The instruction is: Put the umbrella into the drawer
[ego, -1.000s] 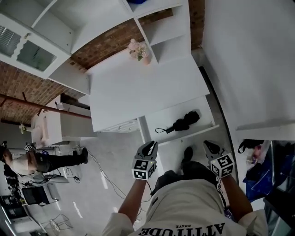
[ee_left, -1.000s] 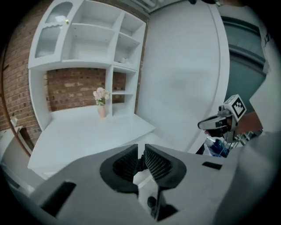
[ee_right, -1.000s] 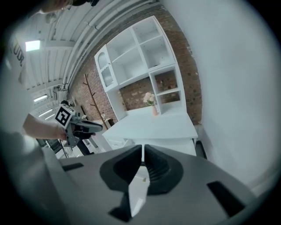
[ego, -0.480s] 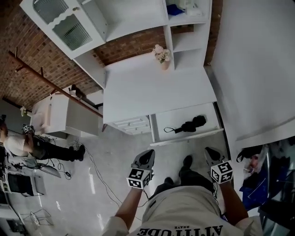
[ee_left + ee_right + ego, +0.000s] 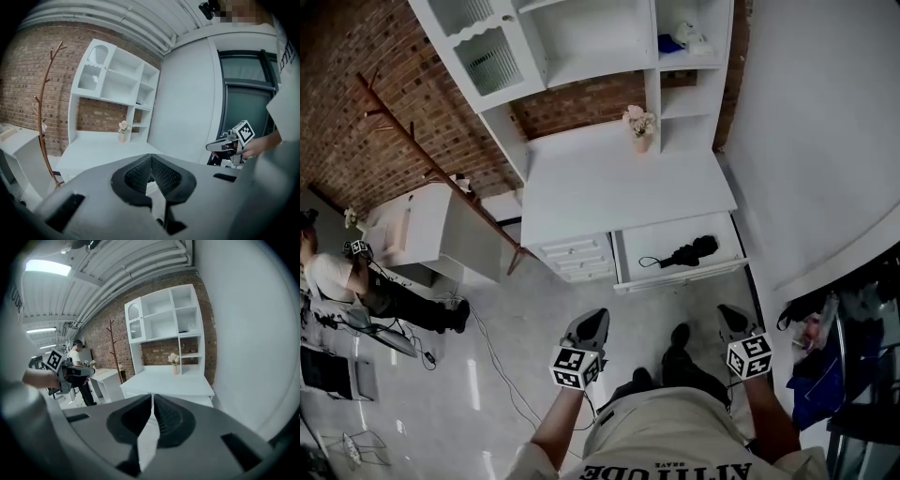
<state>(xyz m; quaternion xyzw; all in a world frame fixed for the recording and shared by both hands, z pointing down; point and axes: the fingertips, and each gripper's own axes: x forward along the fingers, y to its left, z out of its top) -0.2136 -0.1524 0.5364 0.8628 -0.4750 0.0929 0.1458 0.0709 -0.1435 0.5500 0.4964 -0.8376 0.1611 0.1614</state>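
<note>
The umbrella (image 5: 686, 252) lies in the open drawer (image 5: 679, 278), while the left gripper (image 5: 593, 319) and right gripper (image 5: 727, 313), well apart from it, are pressed together, empty.

Top-shelf items (image 5: 680, 40) and umbrella (image 5: 689, 251) too small for detail. Bystander (image 5: 337, 279) cut off at head view's left edge.

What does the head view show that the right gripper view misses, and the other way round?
Only the head view: the black folded umbrella lying in the open white drawer. Only the right gripper view: the ceiling with its lit lamp. Both: the white desk with shelves, the vase of pink flowers, the brick wall and the left tongs.
</note>
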